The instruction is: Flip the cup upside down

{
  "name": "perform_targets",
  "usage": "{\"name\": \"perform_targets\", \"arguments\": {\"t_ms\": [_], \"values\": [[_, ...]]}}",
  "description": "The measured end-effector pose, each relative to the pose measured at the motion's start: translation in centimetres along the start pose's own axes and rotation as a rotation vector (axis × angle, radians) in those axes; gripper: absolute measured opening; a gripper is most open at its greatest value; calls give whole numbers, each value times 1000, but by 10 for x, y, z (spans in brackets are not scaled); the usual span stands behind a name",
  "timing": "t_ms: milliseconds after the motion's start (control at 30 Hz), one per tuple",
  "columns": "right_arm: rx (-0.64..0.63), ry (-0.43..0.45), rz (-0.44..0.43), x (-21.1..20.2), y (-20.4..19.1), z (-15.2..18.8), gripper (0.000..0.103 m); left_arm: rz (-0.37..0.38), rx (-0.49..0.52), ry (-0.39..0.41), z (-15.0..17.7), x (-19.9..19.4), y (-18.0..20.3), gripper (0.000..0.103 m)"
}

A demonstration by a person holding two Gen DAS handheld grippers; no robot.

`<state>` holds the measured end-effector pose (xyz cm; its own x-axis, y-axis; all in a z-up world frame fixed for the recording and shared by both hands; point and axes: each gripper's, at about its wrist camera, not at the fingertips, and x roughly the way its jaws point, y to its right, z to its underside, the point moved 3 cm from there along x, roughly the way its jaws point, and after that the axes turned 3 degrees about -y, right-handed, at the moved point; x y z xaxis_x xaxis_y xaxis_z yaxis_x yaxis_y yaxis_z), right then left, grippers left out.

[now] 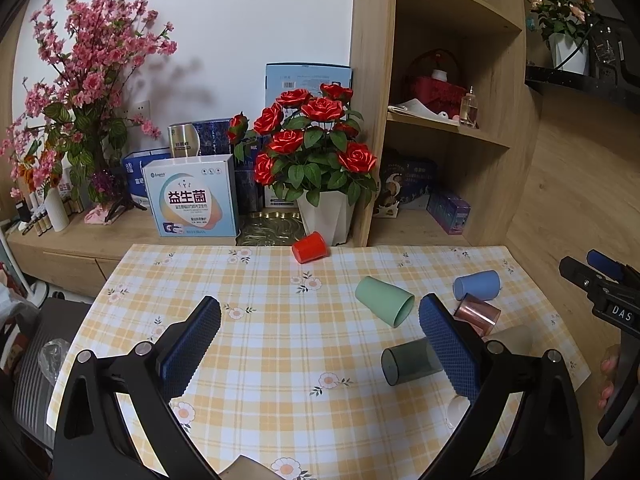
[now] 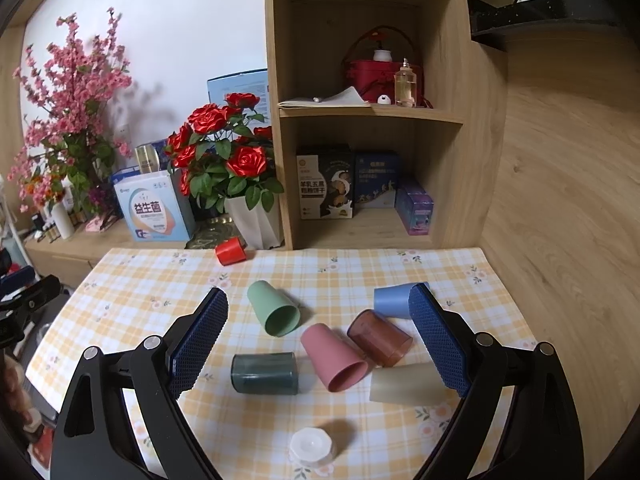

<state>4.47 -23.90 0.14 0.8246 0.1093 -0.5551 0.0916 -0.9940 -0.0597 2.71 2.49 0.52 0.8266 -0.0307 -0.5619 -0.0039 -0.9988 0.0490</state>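
Observation:
Several cups lie on their sides on the checked tablecloth (image 2: 160,292): a red cup (image 2: 230,251) at the far edge, a green cup (image 2: 273,309), a blue cup (image 2: 394,300), a brown see-through cup (image 2: 379,338), a pink cup (image 2: 334,359), a dark grey see-through cup (image 2: 265,373) and a cream cup (image 2: 406,383). A white cup (image 2: 311,447) stands near the front. My right gripper (image 2: 318,336) is open above the cluster, holding nothing. My left gripper (image 1: 320,344) is open and empty over the cloth, left of the green cup (image 1: 384,306) and grey cup (image 1: 410,366).
A potted red rose plant (image 2: 248,200), a white and blue box (image 2: 154,208) and pink blossoms (image 2: 68,112) stand behind the table. A wooden shelf unit (image 2: 372,120) holds boxes and a bottle. The right gripper shows at the right edge of the left wrist view (image 1: 600,280).

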Motion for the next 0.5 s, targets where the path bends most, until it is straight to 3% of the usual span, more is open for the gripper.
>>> {"name": "perform_targets", "arguments": {"t_ms": [333, 500], "values": [[4, 19, 5, 1, 1, -1, 89, 1, -8, 7, 1, 2, 1, 97], [47, 20, -17, 3, 10, 4, 89, 87, -64, 64, 7, 5, 1, 97]]}}
